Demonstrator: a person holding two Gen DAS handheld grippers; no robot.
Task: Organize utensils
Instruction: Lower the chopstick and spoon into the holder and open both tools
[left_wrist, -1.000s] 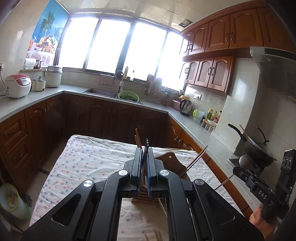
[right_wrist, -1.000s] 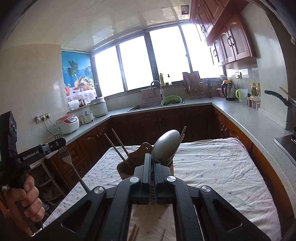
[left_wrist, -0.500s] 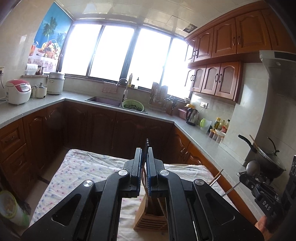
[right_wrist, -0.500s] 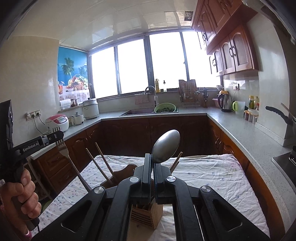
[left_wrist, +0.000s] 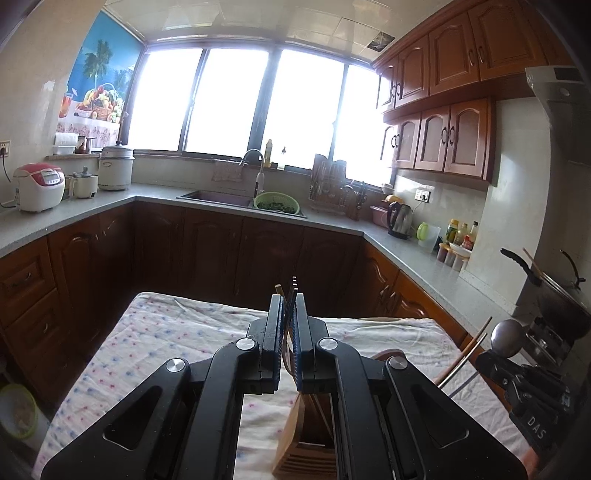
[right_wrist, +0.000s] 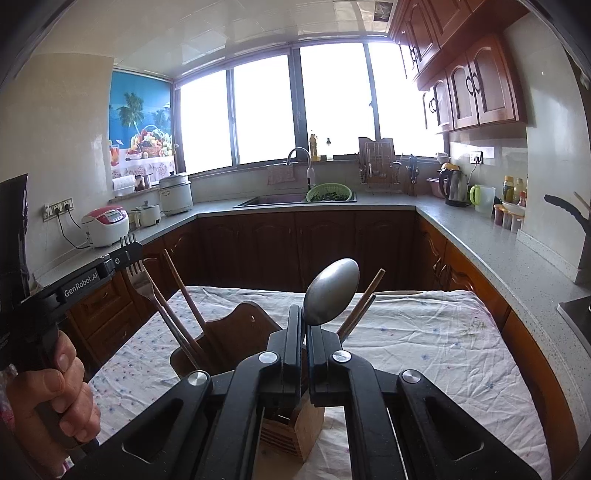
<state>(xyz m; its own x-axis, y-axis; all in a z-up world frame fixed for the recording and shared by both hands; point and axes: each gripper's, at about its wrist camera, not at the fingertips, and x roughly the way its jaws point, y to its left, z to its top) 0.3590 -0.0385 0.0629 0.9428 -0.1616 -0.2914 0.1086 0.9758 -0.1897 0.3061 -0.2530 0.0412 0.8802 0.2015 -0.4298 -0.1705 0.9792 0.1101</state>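
Table (right_wrist: 424, 354): covered with a dotted cloth, bears the holder.
Wooden utensil holder (right_wrist: 295, 432): directly under both grippers, slots facing up, chopsticks (right_wrist: 184, 295) leaning in it.
Right gripper (right_wrist: 306, 332): pinching a spoon (right_wrist: 332, 295), bowl up, handle pointing down toward the holder.
Left gripper (left_wrist: 287, 325): clamped on a fork (left_wrist: 293, 295), tines up, long axis near vertical, equally close above the slots.

Left gripper (left_wrist: 287, 306) held raised, pointed level forward, jaws clamped tight around fork. Right gripper (right_wrist: 306, 317) held alongside at same height, jaws pinched on spoon. Left handle wrapped by bare hand (right_wrist: 55, 402).
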